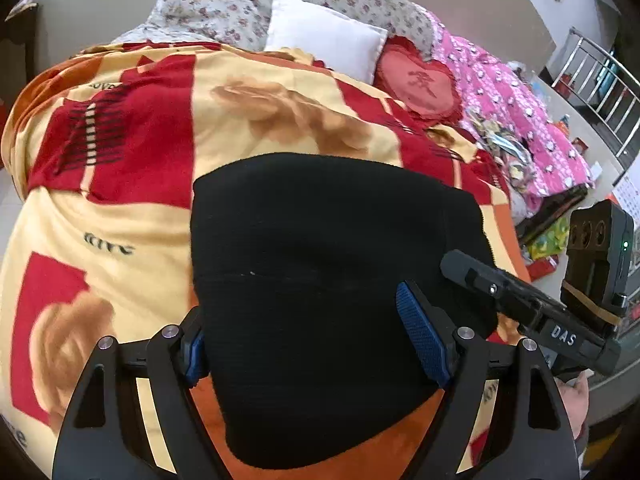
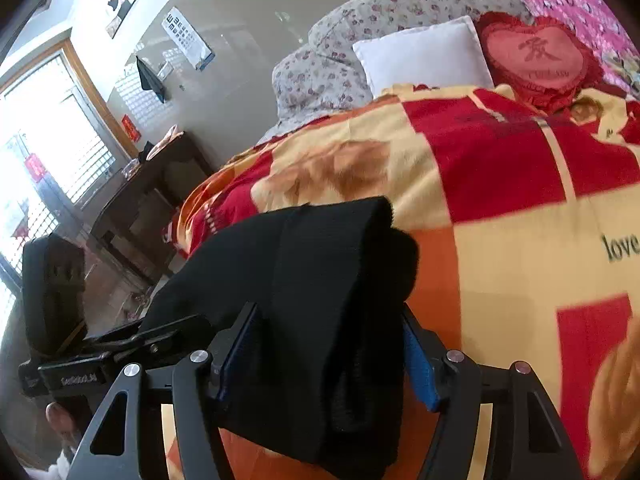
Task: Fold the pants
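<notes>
**Black pants between both hand-held grippers on the bed**

The folded black pants (image 1: pixel 336 280) lie on the red, yellow and orange blanket (image 1: pixel 120 208) of the bed, right in front of the left hand-held gripper (image 1: pixel 308 344) and running in between its blue pads (image 1: pixel 420 336). Its jaws stand wide apart, one pad at each side edge of the cloth; whether they press on it cannot be told.

In the right wrist view the pants (image 2: pixel 320 300) form a thick bundle that fills the gap of the right hand-held gripper (image 2: pixel 320 360). Its jaws are partly open, with a pad against each side of the bundle, which rises ahead of them.

Beyond the pants, farther from both grippers, lie a white pillow (image 1: pixel 324 36) and a red heart-shaped cushion (image 1: pixel 420 84).
</notes>
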